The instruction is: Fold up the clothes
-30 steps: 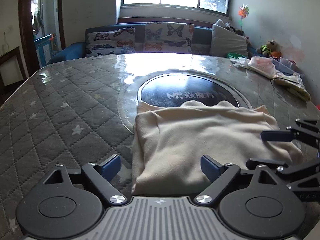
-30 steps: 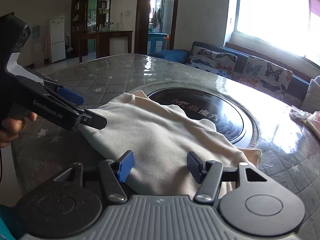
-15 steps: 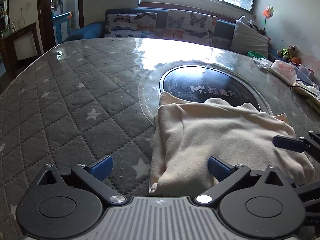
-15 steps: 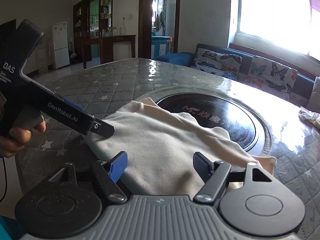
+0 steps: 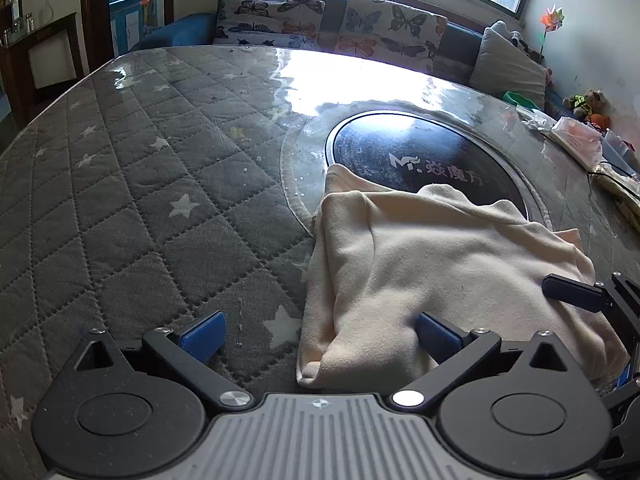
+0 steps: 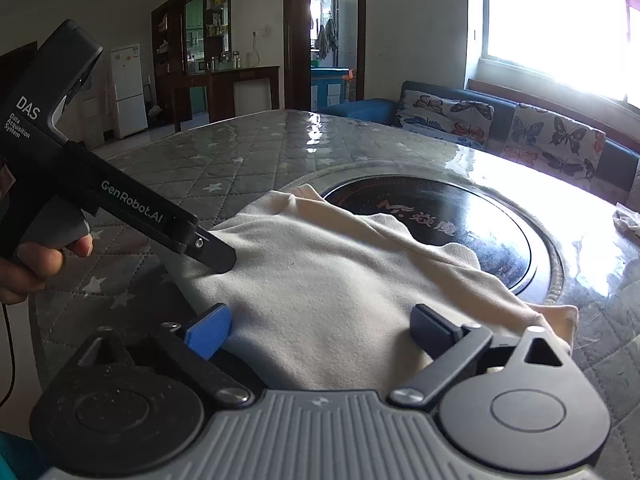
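The cream garment (image 5: 432, 264) lay folded into a soft, slightly rumpled rectangle in the lower right of the left wrist view, its far edge overlapping the dark round inset, its near corner doubled over.

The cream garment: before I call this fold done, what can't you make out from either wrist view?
- Cream garment, near edge: both views, hidden behind the tongs' own bodies.
- Its right end: left wrist view, covered by the right tongs, whose jaws are opening.
- Layers underneath: hidden by the top layer.
- Left tongs, far finger: right wrist view, hidden behind the near one.
- Clutter at the table's far right: left wrist view, too small.
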